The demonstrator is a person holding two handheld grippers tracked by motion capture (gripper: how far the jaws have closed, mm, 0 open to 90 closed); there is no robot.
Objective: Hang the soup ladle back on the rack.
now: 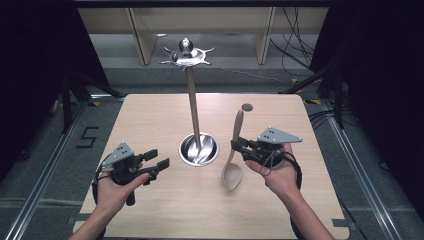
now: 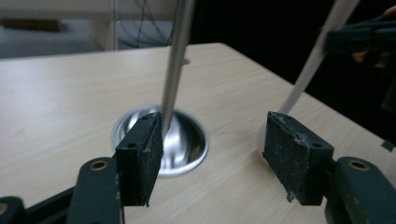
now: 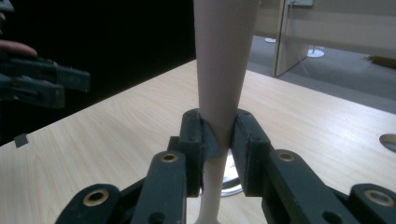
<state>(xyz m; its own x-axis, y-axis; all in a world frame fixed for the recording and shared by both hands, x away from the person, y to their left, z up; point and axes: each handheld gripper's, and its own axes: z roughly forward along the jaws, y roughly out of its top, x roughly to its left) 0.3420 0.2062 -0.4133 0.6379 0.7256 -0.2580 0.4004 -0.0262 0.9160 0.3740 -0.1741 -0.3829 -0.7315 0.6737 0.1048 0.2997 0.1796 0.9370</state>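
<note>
A pale beige spoon (image 1: 233,172) hangs over the table right of centre, bowl down and handle up. My right gripper (image 1: 236,146) is shut on its handle about midway. In the right gripper view the handle (image 3: 224,60) rises straight up, pinched between the two black jaws of that gripper (image 3: 218,135). My left gripper (image 1: 156,159) hovers open at the table's left and points toward the metal stand. Its jaws stand wide apart with nothing between them (image 2: 212,154). The spoon handle (image 2: 317,56) slants past at the upper right of the left gripper view.
A metal stand rises from a round shiny base (image 1: 199,149) at the table's centre. Its thin pole (image 1: 193,100) ends in a crown of hooks (image 1: 187,56). A small round hole (image 1: 247,107) sits in the tabletop behind the spoon. Dark curtains flank the table.
</note>
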